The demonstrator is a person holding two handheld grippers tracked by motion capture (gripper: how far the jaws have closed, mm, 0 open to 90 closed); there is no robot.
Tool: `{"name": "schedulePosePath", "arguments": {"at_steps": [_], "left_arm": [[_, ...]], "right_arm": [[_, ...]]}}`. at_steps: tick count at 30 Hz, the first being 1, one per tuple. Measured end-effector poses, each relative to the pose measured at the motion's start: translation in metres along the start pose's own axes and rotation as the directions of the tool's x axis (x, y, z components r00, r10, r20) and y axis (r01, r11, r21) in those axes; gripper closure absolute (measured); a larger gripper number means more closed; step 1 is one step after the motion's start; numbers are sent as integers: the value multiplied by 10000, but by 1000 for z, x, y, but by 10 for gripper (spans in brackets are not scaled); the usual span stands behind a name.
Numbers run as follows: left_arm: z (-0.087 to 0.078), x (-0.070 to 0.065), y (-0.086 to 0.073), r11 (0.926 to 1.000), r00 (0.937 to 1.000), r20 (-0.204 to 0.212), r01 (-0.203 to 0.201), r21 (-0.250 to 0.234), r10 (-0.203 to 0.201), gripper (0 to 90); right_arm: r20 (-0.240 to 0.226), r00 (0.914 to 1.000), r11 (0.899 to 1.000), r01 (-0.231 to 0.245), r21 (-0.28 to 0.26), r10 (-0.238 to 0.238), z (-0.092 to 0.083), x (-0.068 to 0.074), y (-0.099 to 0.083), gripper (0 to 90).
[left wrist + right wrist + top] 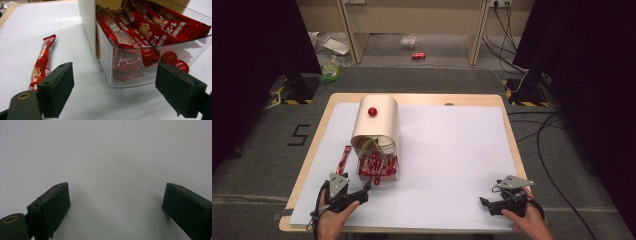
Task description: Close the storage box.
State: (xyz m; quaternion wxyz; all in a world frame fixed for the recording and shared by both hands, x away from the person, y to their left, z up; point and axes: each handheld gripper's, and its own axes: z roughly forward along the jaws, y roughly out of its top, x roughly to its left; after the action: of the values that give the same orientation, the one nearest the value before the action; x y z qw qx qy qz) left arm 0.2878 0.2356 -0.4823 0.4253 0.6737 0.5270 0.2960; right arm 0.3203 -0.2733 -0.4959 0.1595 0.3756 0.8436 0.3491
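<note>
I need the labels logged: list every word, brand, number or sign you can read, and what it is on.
"1+2": on the red sachets in the clear box, printed upside down.
"1+" (partly hidden): on the loose sachet lying on the white sheet.
"5": dark mark on the grey floor left of the table.
Brand lettering and small print on the sachets: too blurred to read.

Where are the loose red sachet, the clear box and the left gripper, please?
loose red sachet [42,60], left gripper view, mid-length of the wrapper.
clear box [130,82], left gripper view, front wall.
left gripper [362,191], high view, between its fingertips.
</note>
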Motion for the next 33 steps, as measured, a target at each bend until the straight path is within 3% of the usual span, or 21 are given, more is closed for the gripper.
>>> {"name": "schedulePosePath", "arguments": {"at_steps": [33], "left_arm": [[15,4,6,9999,9998,-144,106,-70,-107,151]], "right_arm": [[4,10000,10000,-32,12,32,0,0,0,82]]}}
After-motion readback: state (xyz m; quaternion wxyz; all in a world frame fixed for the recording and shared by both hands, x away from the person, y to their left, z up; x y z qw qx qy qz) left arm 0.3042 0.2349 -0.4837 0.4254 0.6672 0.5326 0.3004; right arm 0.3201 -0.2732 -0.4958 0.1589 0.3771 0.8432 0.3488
